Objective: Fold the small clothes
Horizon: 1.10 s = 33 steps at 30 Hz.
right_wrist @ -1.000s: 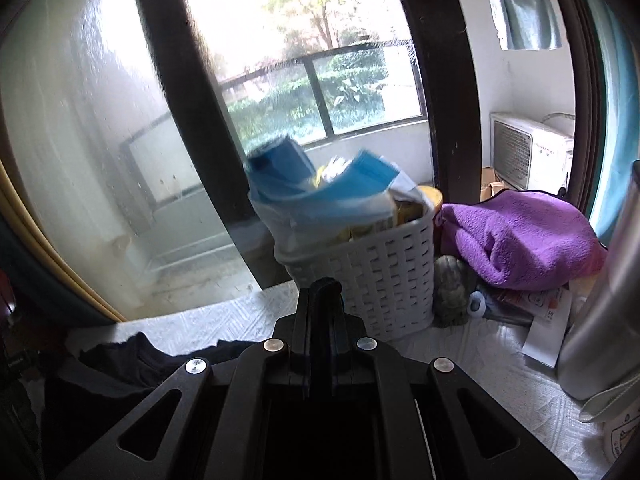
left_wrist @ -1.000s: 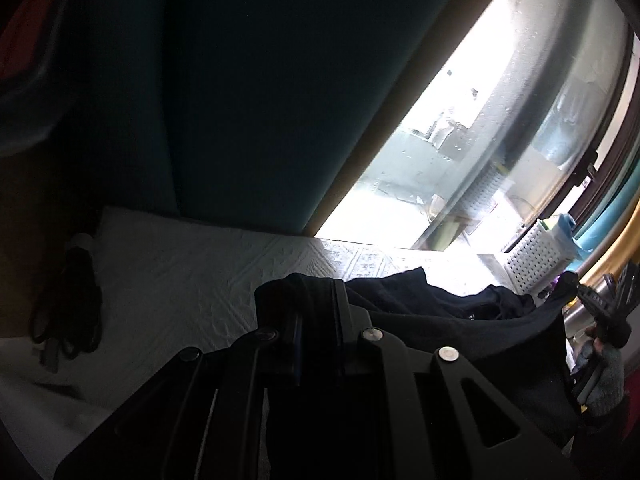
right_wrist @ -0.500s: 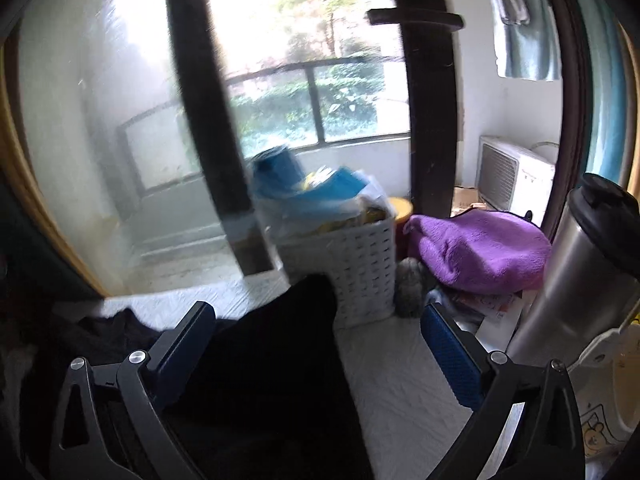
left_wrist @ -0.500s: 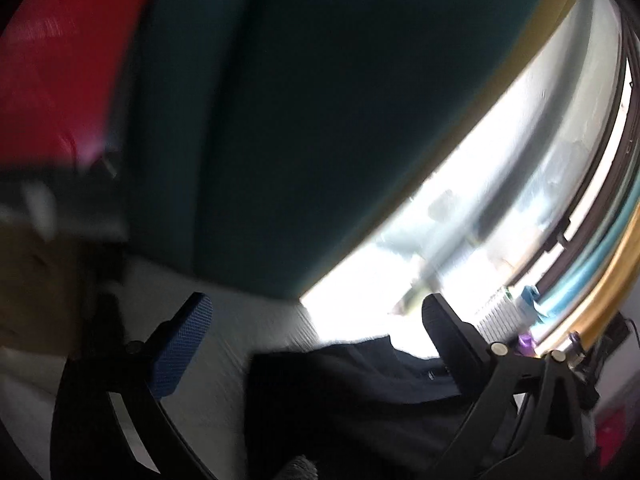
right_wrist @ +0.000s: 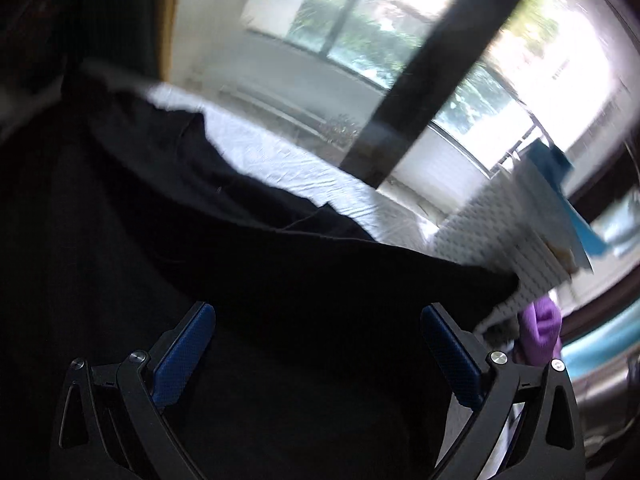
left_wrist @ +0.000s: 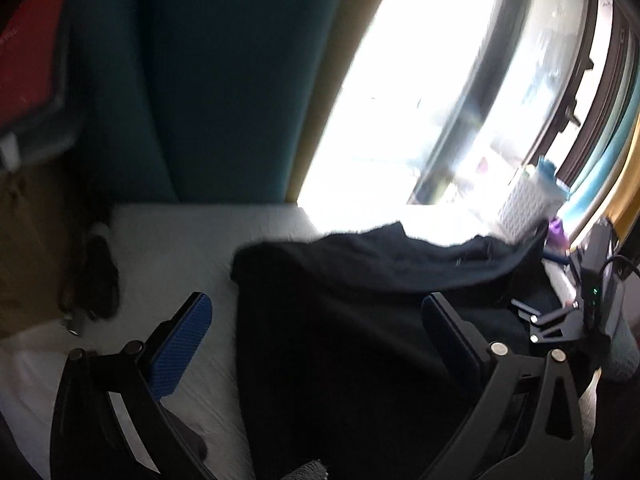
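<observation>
Over the dark garment (left_wrist: 360, 340) on the white cloth (left_wrist: 180, 248), both grippers' fingers spread wide, nothing pinched.

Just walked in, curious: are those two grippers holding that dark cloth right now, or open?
Left gripper: open, jaws just spread wide, holding nothing; the dark garment lies below.
Right gripper: open, jaws just spread wide, holding nothing, above the same garment.

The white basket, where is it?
In the right wrist view, the white basket stands at the right by the window, just past the black garment.
</observation>
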### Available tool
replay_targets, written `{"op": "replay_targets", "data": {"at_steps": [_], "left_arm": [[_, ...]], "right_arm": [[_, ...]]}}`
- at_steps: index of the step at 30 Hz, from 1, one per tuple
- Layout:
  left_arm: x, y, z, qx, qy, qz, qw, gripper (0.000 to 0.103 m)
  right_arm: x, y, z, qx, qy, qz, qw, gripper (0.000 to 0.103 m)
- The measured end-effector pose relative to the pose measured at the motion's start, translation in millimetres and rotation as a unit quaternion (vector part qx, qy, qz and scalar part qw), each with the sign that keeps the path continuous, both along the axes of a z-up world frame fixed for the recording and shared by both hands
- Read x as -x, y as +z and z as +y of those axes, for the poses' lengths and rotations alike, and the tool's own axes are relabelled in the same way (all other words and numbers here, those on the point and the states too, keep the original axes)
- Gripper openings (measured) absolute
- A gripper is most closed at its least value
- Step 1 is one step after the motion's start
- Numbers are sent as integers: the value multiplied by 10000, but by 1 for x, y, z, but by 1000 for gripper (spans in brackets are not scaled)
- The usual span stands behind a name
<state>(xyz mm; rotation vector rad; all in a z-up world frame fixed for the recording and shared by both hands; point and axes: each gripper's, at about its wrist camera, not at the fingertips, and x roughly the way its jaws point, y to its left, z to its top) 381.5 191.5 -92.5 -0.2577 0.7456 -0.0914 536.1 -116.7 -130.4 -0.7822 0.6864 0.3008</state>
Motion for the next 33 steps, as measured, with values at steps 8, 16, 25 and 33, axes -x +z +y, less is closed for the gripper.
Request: {"op": "replay_targets", "data": {"at_steps": [8,16,25,33], "left_arm": [[-17,-28,-24,-388,-405,340,9978,103],[-44,-31,-61,-999,-819,386,9909,103],[-99,-34,-63,-1853,-537,375,9805,103],[-104,-3,-31,-1400,115,-97,9900,103]], "right_arm": [[-47,10,15,9,-94,-254,9996,103],[-91,19,2,-466,-526,-478,9964,103],[-56,39,-16,-1096,-402,-389,9924,103],[-22,31,6,-1311,125,247,9910,103]]}}
